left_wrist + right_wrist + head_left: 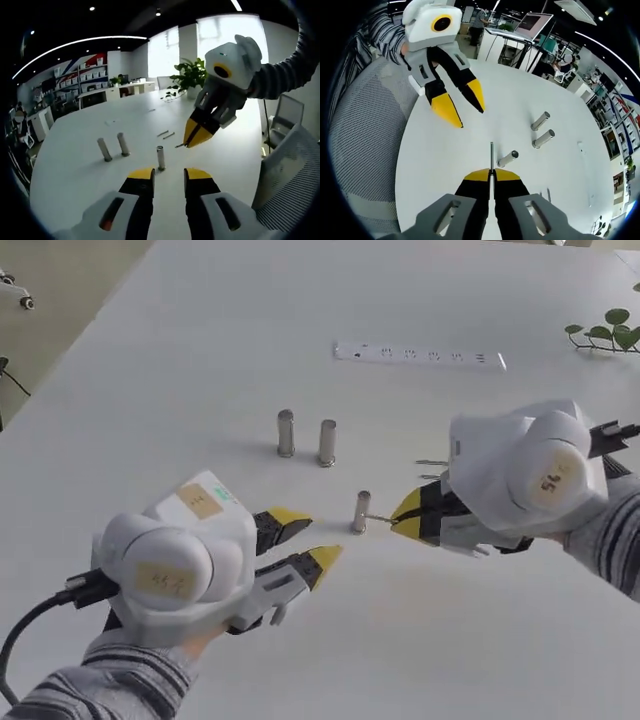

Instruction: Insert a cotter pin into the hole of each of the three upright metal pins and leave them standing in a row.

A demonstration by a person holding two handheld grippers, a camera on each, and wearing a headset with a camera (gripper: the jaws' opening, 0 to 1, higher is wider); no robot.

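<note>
Table [200, 340] under everything, white and wide, with all three metal pins upright on it. My left gripper [318, 538] hangs empty with its jaws spread, aimed at the near pin [361, 511] from its left. My right gripper [403, 519] is pinched almost closed on the back end of a cotter pin [381, 518], and it is the nearer one to the work. Behind stand the left far pin [286, 432] and right far pin [327, 442], close together.

The near pin lies straight ahead of my right jaws, at the cotter's tip. The cotter runs level along the jaws and points at the pin's side, crossing its vertical axis. I can't see the hole, nor tell whether the tip has entered.
</note>
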